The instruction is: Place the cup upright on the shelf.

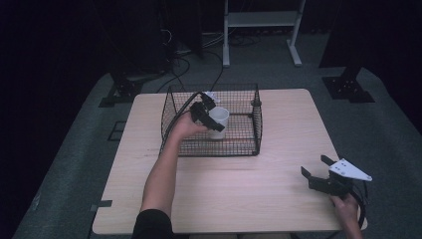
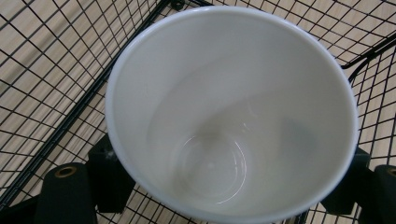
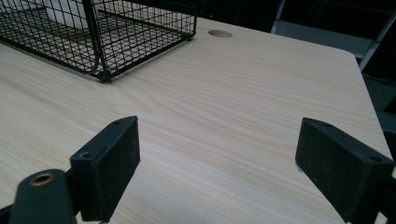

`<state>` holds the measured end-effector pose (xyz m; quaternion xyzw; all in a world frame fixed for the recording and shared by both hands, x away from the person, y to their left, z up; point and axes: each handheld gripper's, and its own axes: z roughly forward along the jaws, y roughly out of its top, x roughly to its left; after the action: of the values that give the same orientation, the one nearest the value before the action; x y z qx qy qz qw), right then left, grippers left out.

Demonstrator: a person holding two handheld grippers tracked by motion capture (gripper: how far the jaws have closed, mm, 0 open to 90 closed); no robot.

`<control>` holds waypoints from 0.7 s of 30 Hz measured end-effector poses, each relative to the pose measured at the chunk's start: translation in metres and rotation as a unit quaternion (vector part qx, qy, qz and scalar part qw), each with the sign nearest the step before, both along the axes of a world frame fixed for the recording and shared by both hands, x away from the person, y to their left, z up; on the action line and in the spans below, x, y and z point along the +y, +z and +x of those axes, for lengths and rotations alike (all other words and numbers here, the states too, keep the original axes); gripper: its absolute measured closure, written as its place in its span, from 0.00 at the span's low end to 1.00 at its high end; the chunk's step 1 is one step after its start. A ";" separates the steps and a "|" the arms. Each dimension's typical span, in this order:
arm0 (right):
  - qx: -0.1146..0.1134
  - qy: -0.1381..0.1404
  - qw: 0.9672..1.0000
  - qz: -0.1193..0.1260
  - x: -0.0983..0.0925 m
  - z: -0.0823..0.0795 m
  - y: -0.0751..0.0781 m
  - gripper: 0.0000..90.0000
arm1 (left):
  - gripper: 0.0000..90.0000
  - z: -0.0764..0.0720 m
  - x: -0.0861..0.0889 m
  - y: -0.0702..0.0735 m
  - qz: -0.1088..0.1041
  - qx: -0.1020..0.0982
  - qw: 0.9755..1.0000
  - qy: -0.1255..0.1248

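Note:
A white cup [image 1: 219, 122] hangs upright inside the black wire basket [image 1: 211, 149] at the table's middle back. My left gripper [image 1: 206, 113] reaches in over the basket's left wall and is shut on the cup, one pad on each side of it. The left gripper view looks straight down into the empty cup [image 2: 233, 116], with the black pads [image 2: 109, 179] pressed on its outer wall and the basket mesh [image 2: 42, 93] around it. My right gripper [image 1: 315, 166] rests low at the table's front right corner, open; its jaws [image 3: 219, 163] stand wide over bare wood.
The light wood table [image 1: 249, 184] carries the basket [image 3: 100, 42], and a round hole [image 3: 220, 33] sits near its far edge. A white metal stand [image 1: 261, 20] and cables lie on the dark floor behind.

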<state>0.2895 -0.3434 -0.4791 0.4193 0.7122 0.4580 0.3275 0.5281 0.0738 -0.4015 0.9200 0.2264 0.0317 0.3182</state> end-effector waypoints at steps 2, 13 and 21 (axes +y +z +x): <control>0.000 0.000 1.000 0.000 0.000 0.000 0.000 0.15 | 0.24 0.000 0.000 -0.002 0.004 0.001 1.000 -0.002; 0.000 0.003 1.000 0.004 -0.001 0.000 0.000 0.15 | 0.24 0.000 0.000 -0.009 -0.004 0.005 1.000 -0.001; -0.001 0.001 1.000 0.004 -0.001 0.000 0.000 0.15 | 0.23 -0.003 0.005 -0.011 -0.008 0.003 1.000 -0.004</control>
<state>0.2894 -0.3443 -0.4791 0.4196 0.7105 0.4617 0.3255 0.5254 0.0787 -0.4122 0.9185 0.2236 0.0253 0.3253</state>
